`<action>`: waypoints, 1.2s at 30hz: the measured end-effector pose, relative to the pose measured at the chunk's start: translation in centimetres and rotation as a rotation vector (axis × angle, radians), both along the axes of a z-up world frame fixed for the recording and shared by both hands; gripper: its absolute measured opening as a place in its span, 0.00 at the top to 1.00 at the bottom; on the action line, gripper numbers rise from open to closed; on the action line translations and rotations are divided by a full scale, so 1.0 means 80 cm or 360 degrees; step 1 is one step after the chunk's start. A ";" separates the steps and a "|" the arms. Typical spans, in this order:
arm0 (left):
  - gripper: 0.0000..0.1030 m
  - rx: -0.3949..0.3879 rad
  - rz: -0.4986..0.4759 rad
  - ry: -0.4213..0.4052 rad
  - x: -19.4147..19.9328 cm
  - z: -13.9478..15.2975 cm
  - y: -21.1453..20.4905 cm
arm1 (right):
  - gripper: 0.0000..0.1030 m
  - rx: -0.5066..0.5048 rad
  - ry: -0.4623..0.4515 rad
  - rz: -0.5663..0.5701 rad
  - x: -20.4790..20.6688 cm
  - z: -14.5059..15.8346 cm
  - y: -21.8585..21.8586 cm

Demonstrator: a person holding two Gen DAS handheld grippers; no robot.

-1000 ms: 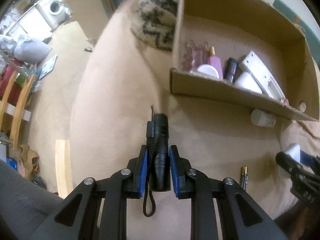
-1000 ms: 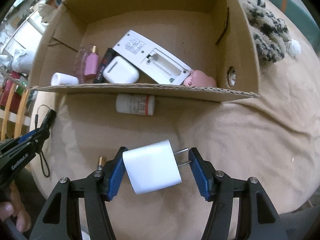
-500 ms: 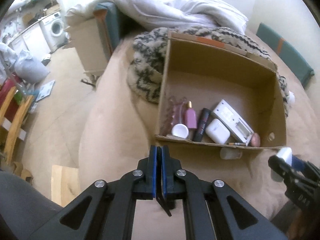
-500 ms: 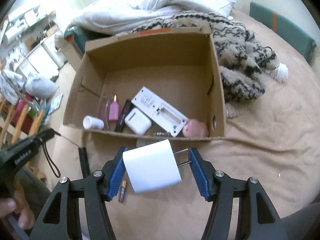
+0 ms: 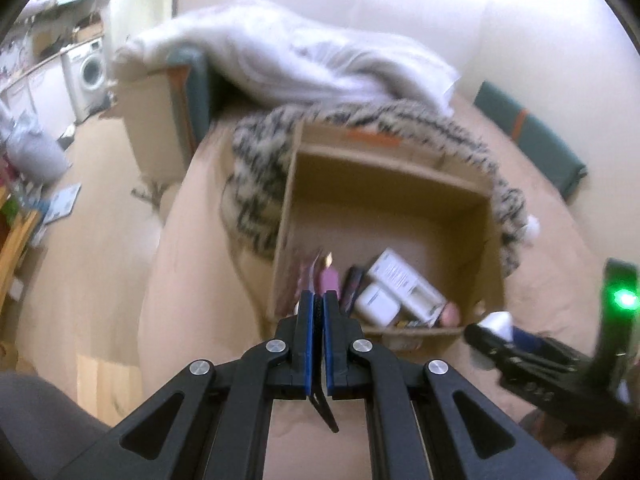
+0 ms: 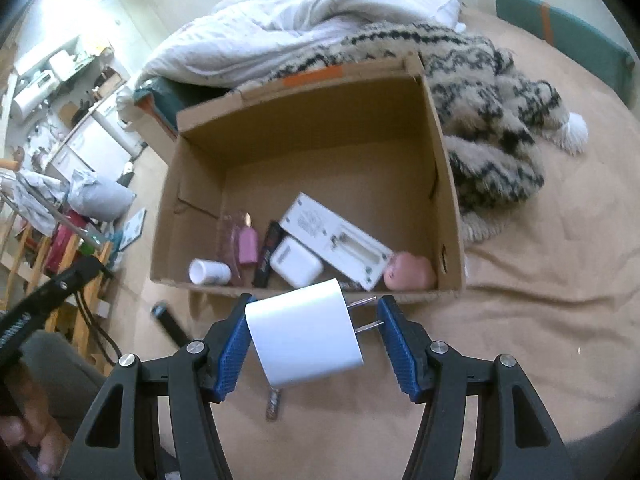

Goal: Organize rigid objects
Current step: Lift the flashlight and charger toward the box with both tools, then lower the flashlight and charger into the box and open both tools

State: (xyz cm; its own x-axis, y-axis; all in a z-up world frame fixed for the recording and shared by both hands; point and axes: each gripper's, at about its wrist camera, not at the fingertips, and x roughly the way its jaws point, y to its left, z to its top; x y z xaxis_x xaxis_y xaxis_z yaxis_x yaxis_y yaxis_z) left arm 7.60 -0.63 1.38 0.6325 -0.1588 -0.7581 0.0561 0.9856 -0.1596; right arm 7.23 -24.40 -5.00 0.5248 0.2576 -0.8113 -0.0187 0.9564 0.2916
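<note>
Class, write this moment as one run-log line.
left claw: shut on black strap | right claw: gripping white charger | cardboard box: ahead

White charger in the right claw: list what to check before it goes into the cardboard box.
1. Grip: the white charger sits between the pads of the right claw, prongs toward one finger. Ok.
2. Landing space: the cardboard box is open, with bare floor behind the items along its near wall. Ok.
3. Position: the charger is short of the box's near wall, not over the opening. Not ok.
4. Left claw: shut on a black strap, off to the side of the box. Ok.
5. Black flashlight: outside the box; whether it hangs or lies on the bed, cannot tell.
</note>
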 end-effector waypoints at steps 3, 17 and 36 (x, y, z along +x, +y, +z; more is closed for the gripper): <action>0.96 -0.0032 -0.0025 -0.0070 0.004 0.027 -0.002 | 0.36 0.0046 -0.0053 0.0000 0.007 0.013 -0.003; 0.96 0.0022 -0.0108 -0.0318 0.090 0.120 -0.032 | 0.36 0.0053 -0.0190 -0.0023 0.090 0.057 -0.015; 0.96 0.0303 -0.0148 0.0222 0.166 -0.101 -0.082 | 0.36 -0.0037 0.0192 -0.0019 0.132 -0.053 -0.011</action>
State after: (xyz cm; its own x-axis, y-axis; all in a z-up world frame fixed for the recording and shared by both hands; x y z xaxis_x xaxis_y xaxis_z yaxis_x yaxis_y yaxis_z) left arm 20.89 -7.16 -6.70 0.5093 -0.0572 -0.8587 0.1382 0.9903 0.0160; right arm 17.76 -25.28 -9.23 0.4258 0.2325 -0.8744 0.0268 0.9628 0.2691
